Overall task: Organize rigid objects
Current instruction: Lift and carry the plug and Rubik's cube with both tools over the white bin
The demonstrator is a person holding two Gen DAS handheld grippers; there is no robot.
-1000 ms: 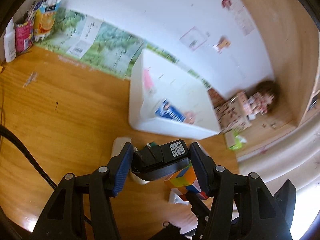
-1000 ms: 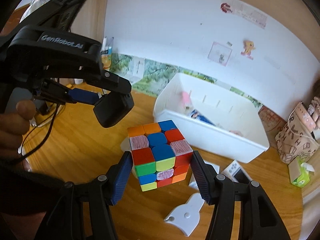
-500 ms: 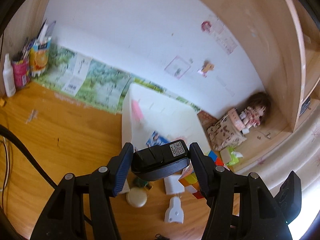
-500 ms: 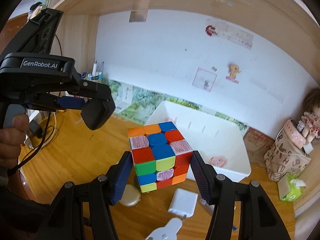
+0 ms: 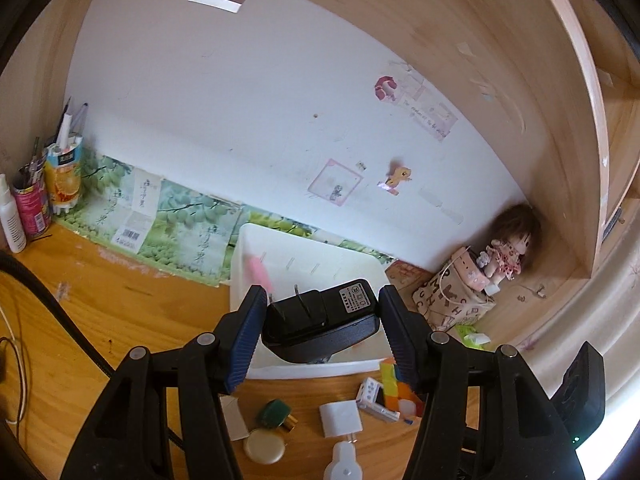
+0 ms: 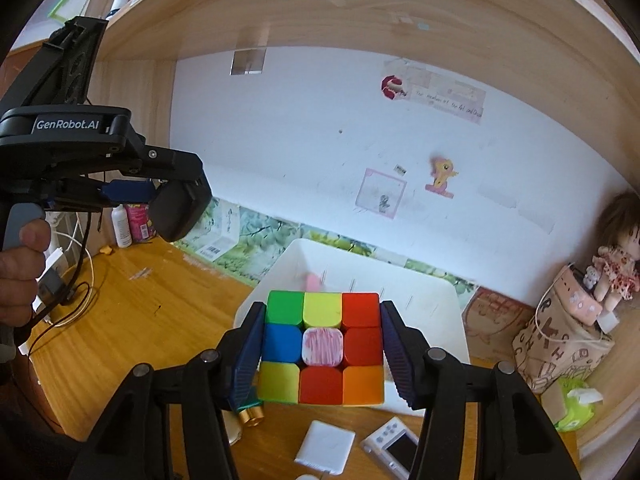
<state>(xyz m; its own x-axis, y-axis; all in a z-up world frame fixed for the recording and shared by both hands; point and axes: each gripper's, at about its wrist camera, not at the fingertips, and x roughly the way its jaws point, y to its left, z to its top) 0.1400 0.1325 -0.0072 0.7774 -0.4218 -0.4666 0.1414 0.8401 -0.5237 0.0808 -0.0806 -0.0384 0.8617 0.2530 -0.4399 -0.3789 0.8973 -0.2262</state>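
My left gripper (image 5: 322,330) is shut on a black power adapter (image 5: 320,326) and holds it high in front of the white bin (image 5: 320,368). It also shows in the right wrist view (image 6: 176,208) at the upper left, held by a hand. My right gripper (image 6: 322,344) is shut on a multicoloured puzzle cube (image 6: 322,344), raised in front of the white bin (image 6: 440,300). The cube's edge shows in the left wrist view (image 5: 394,384). A pink item (image 5: 256,272) lies in the bin.
On the wooden desk (image 5: 100,312) in front of the bin lie a white charger (image 5: 340,418), a green and gold bottle (image 5: 276,420), a round cream lid (image 5: 264,446) and a small white device (image 6: 394,446). A doll (image 5: 512,240), a patterned bag (image 5: 452,300), pen cups (image 5: 60,176) and cables (image 6: 68,280) stand around.
Both grippers have risen and tilted upward, so more wall shows and the bin sits lower. The cube now shows one flat face. Both grips are unchanged.
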